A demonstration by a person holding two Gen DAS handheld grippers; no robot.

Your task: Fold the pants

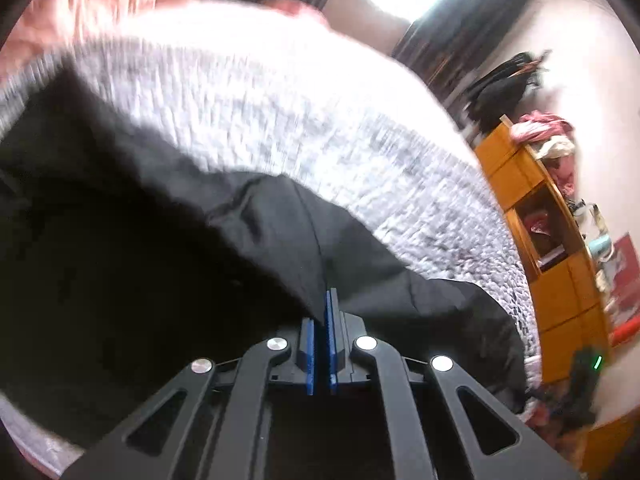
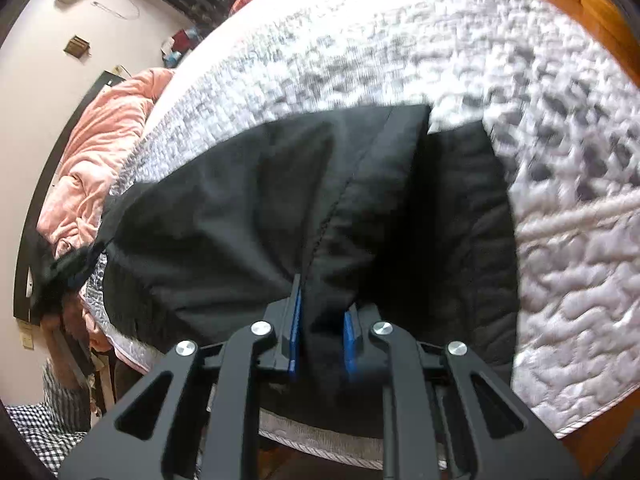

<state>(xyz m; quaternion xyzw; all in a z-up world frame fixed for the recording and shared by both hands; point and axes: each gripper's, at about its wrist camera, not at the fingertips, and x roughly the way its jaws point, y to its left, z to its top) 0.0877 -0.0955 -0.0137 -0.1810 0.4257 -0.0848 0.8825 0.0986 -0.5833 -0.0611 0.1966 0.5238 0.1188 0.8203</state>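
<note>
Black fabric of the pants (image 2: 248, 200) fills the near edge of the quilted grey bedspread (image 2: 560, 240). The right gripper (image 2: 322, 320) pinches a thick fold of it; the left gripper (image 1: 322, 320) is clamped tight on a thin edge. Farther off, a pink blanket (image 2: 100, 160) is bunched at the bed's far side, and a wooden shelf unit (image 1: 556, 280) stands beyond the bed.

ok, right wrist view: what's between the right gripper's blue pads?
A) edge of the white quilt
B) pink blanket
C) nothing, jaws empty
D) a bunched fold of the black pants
D: the right gripper has its blue pads pressed on a bunch of the black pants, which lie on the white quilt; the pink blanket sits off to the side.
</note>
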